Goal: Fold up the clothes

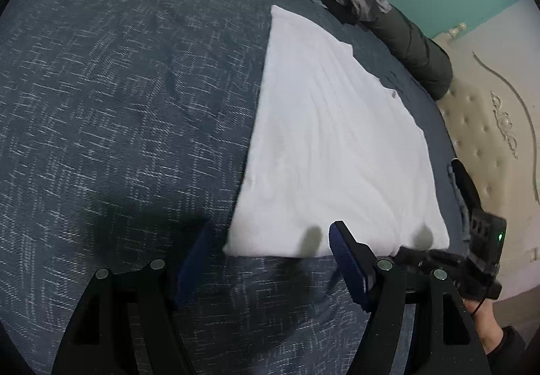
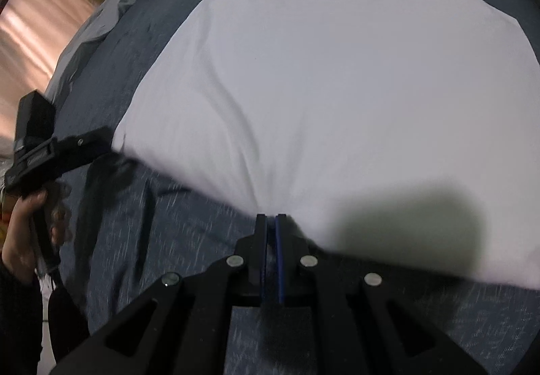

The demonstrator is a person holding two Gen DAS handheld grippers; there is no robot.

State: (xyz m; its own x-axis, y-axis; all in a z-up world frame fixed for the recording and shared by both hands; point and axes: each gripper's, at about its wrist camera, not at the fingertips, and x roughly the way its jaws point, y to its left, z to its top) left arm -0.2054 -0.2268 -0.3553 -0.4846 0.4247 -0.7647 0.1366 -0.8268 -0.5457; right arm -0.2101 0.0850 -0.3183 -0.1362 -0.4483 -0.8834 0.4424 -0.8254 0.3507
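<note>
White garment (image 2: 337,88) — hem in right claw (image 2: 271,218)

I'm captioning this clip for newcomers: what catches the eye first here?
The flat white cotton garment spread on the dark blue flecked bedspread dominates both views. The right tool is shut on its near edge, puckering the cloth, while the left tool stands open at the near left corner.
</note>
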